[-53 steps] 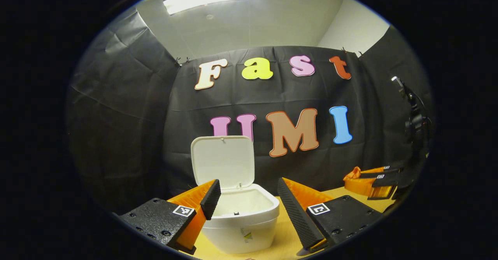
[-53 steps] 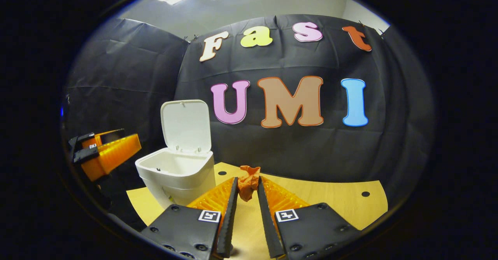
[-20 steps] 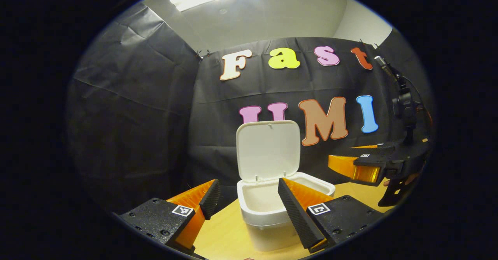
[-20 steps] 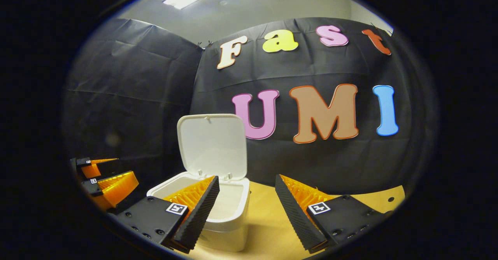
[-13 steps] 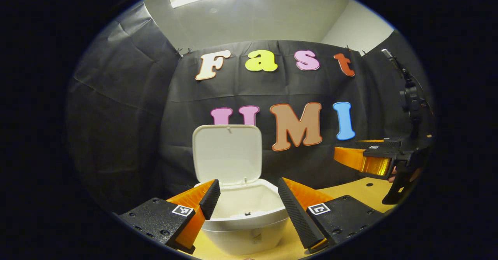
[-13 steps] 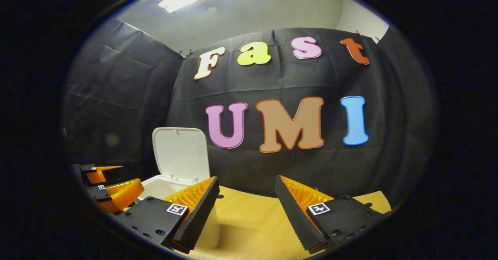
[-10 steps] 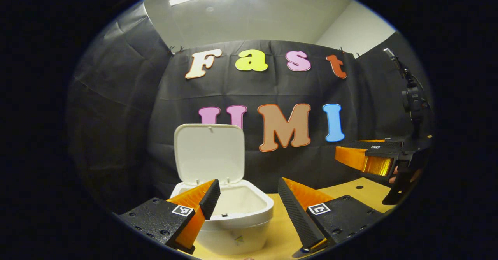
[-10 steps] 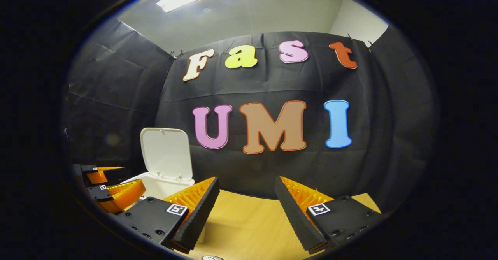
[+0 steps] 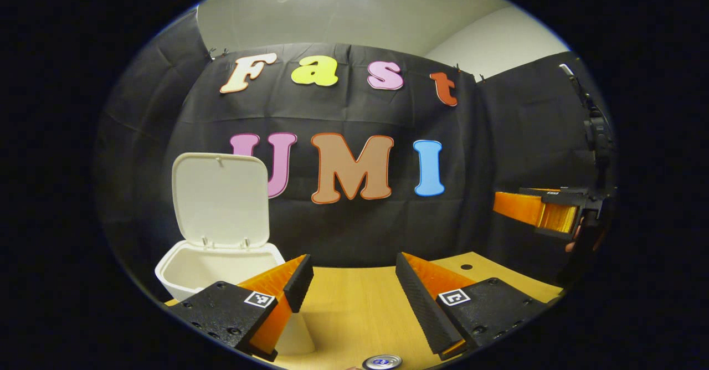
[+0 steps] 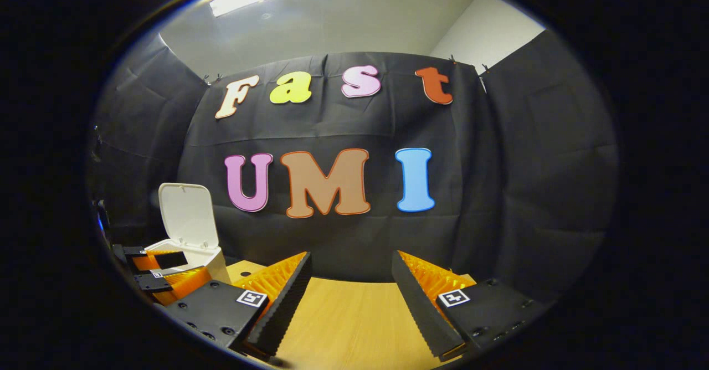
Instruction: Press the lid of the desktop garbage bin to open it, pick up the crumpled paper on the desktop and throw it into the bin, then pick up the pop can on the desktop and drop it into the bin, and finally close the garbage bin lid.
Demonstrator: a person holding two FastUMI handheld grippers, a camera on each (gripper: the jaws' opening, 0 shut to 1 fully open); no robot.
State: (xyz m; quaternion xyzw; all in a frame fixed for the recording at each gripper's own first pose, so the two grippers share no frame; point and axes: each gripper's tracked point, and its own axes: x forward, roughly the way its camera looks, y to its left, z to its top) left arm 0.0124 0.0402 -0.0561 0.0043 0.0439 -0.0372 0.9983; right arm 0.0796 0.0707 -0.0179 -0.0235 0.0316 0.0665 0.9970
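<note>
Grippers both spread, empty — white plastic bin [image 9: 219,259] open; next, left gripper [image 9: 349,281] drops onto silver-topped pop can [image 9: 382,362].

The left gripper [image 9: 353,262] has two wedge-shaped fingers [image 9: 429,278] with ribbed outer faces and finely serrated inner pads [image 9: 299,282]. Behind each finger sits a black speckled plate [image 9: 219,312] studded with dark recessed screws [image 9: 232,331]. Each plate bears a small square black-and-white marker [image 9: 260,299] at its forward corner. The right gripper [image 10: 351,259] is built alike: toothed wedges, black screwed plates, one marker apiece.
</note>
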